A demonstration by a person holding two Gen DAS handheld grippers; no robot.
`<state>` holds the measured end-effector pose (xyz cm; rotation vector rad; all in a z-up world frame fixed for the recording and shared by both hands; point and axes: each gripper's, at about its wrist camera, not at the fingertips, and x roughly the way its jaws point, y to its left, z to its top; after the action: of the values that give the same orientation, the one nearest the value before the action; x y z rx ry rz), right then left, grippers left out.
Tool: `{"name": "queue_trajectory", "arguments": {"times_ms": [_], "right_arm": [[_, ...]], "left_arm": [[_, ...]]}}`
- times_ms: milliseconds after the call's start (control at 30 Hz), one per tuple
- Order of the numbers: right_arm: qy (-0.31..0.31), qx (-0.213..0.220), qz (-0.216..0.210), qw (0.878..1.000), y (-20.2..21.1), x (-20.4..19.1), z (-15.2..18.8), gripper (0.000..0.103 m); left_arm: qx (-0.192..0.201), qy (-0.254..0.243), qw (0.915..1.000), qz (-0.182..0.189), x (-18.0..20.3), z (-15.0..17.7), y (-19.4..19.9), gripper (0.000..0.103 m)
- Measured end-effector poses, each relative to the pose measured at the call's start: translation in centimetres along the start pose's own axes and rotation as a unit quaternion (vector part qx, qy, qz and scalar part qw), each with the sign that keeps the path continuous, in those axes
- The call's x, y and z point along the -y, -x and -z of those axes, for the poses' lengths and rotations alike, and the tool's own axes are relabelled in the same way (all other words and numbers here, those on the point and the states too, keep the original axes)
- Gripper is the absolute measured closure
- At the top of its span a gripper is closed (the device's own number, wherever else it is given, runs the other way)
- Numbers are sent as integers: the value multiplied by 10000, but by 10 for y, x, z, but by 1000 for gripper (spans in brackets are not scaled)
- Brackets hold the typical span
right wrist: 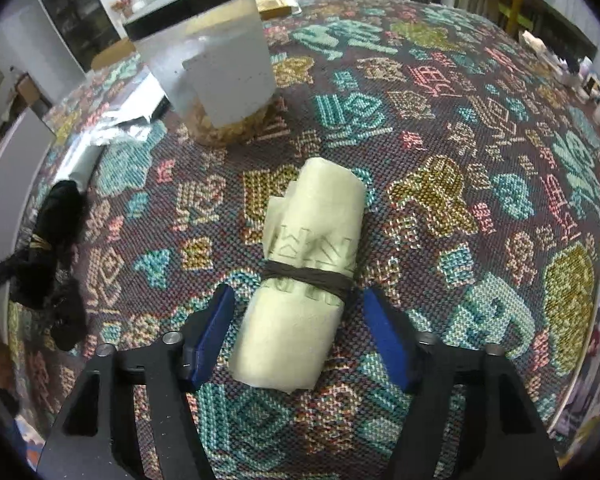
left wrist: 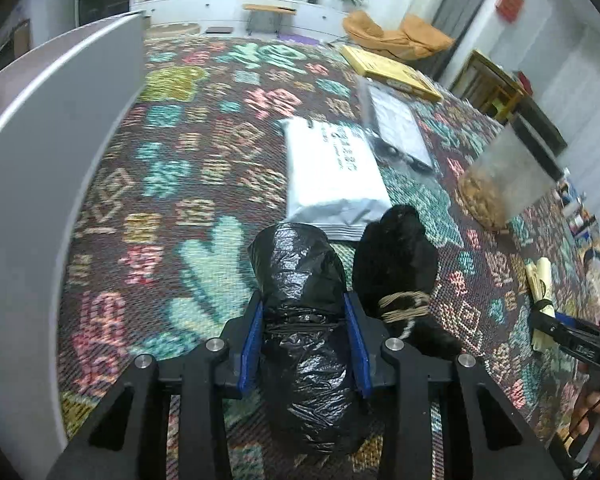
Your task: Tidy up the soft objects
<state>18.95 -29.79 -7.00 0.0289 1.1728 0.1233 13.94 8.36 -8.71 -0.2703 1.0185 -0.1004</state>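
Left gripper (left wrist: 305, 312): blue pads pressed against both sides of a black plastic bag roll (left wrist: 304, 320), clamped on it. The roll lies lengthwise between the fingers on the patterned woven cloth (left wrist: 172, 168).

Just to the right of that roll: a black fuzzy bundle (left wrist: 396, 256), tied round with tan cord, resting on the cloth and apart from the pads.

Beyond both: a white padded mailer (left wrist: 332, 176), flat, with a clear-sleeved packet (left wrist: 396, 128) overlapping its far corner. Farther back, a yellow flat box (left wrist: 388, 70).

To the right: a clear plastic jar (left wrist: 504, 176) with a dark lid, pale-brown contents at its bottom.

Along the left edge: a grey panel (left wrist: 40, 152), standing upright.

Right gripper (right wrist: 298, 320): blue pads standing either side of a pale-green rolled bundle (right wrist: 308, 280), a sliver of cloth visible between each pad and the roll; not pressing on it. A dark band is wound round the bundle's middle. The bundle lies on the same cloth, pointing away from the fingers.

Beyond it: the jar, upright. At far left in the right wrist view: the black fuzzy bundle.

Cloth edge, far right: small bottles (right wrist: 596, 92), too small to tell apart.
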Motion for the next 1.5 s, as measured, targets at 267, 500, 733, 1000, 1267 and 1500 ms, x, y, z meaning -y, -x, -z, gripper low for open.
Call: {"name": "queue_trajectory", "arguments": {"times_ms": [267, 500, 733, 1000, 1267, 1500], "right_arm": [[-876, 565, -14, 9945, 18, 45, -43, 59], [-787, 480, 270, 9954, 5, 64, -91, 59], [-552, 1076, 448, 9917, 42, 52, -128, 59], [1532, 1316, -844, 9758, 148, -139, -100, 59], [2587, 163, -3244, 9097, 155, -381, 12, 36], [2621, 557, -2775, 9226, 135, -382, 40, 23]], "left_arm": [[584, 449, 9963, 446, -20, -3, 83, 66], [774, 430, 9941, 628, -30, -1, 142, 65], [1130, 432, 9916, 460, -66, 1, 200, 65], [1071, 716, 9861, -1051, -177, 35, 238, 65], [879, 1181, 9703, -1920, -241, 72, 242, 25], [1583, 1047, 9618, -1975, -220, 76, 261, 6]]}}
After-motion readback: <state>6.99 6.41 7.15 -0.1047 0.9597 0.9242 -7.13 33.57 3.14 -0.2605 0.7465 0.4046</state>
